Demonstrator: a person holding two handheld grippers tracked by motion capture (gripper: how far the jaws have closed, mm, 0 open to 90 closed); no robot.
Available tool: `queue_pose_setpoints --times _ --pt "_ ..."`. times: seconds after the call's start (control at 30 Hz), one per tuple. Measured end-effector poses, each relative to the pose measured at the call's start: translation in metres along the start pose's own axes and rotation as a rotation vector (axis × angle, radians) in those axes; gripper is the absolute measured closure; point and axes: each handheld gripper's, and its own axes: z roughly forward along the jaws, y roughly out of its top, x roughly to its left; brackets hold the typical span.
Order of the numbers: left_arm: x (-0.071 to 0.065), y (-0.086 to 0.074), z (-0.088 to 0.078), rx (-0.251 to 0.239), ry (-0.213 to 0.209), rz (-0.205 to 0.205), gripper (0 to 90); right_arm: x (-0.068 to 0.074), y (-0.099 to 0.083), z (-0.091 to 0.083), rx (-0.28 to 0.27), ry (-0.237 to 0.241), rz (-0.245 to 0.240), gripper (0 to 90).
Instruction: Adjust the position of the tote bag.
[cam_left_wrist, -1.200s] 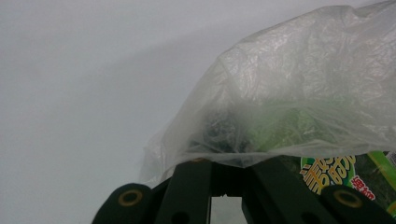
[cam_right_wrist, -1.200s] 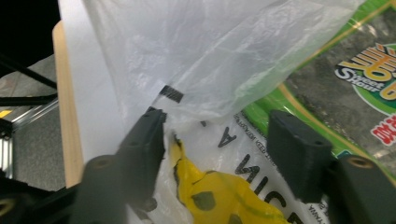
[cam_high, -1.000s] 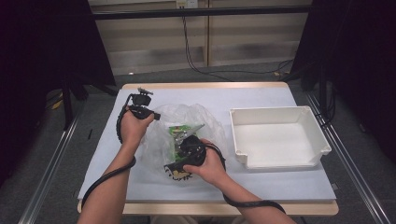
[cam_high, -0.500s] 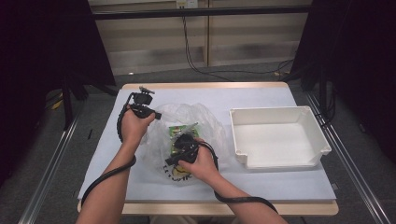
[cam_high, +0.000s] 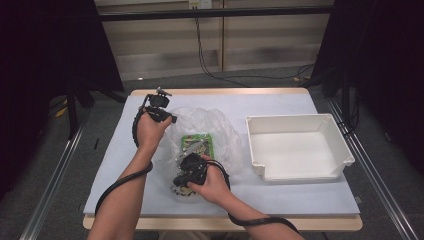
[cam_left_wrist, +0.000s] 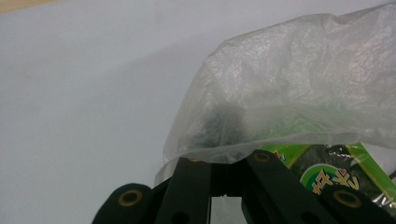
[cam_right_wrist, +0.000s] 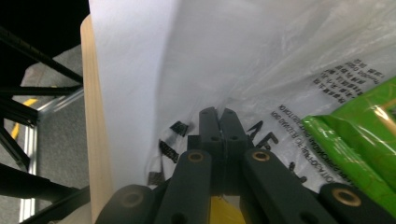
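Dark curtains and a pale panelled wall close off the far side of the room, and in front of them stands a tabletop (cam_high: 300, 107) under a pale lavender-white sheet.

At the left, the left claw (cam_high: 159, 106) sits at the far-left edge of a crumpled clear plastic bag (cam_high: 210, 125). In the left gripper view its jaws are drawn together on a fold of that film, the bag's mouth arching up just beyond them.

Under the film near the middle lies a green snack packet (cam_high: 197, 145), its long axis running near to far. It lies just right of the left claw and just beyond the right claw (cam_high: 186, 176), between the two.

The right claw is clamped shut on the printed near edge of the bag, close to the tabletop's near-left side. The right hand looks nearer the packet. Any pull to free it would likely run between the two held edges, with only loose film in the way.

Well apart at the right stands an empty white tray (cam_high: 340, 142).
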Motion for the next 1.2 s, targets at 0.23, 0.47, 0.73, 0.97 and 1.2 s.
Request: queue_pose_setpoints --times 0.23,0.47,0.73,0.97,1.2 --pt "0.001 -0.003 0.005 0.002 -0.02 -0.027 90.0 -0.002 -0.005 -0.003 -0.016 0.001 0.019 81.4" --pt "-0.001 -0.011 -0.005 0.006 -0.076 -0.029 73.6 -0.007 -0.003 -0.021 -0.01 -0.071 0.004 57.4" --pt "-0.003 -0.017 -0.02 0.009 -0.122 -0.036 59.8 -0.014 -0.001 -0.054 -0.028 -0.146 -0.004 48.4" --pt "-0.005 -0.019 -0.035 0.02 -0.154 -0.017 57.9 -0.028 0.002 -0.072 -0.045 -0.182 0.002 49.0" --pt "-0.015 -0.022 -0.041 0.02 -0.18 -0.005 61.5 -0.035 0.005 -0.082 -0.057 -0.207 0.028 50.0"
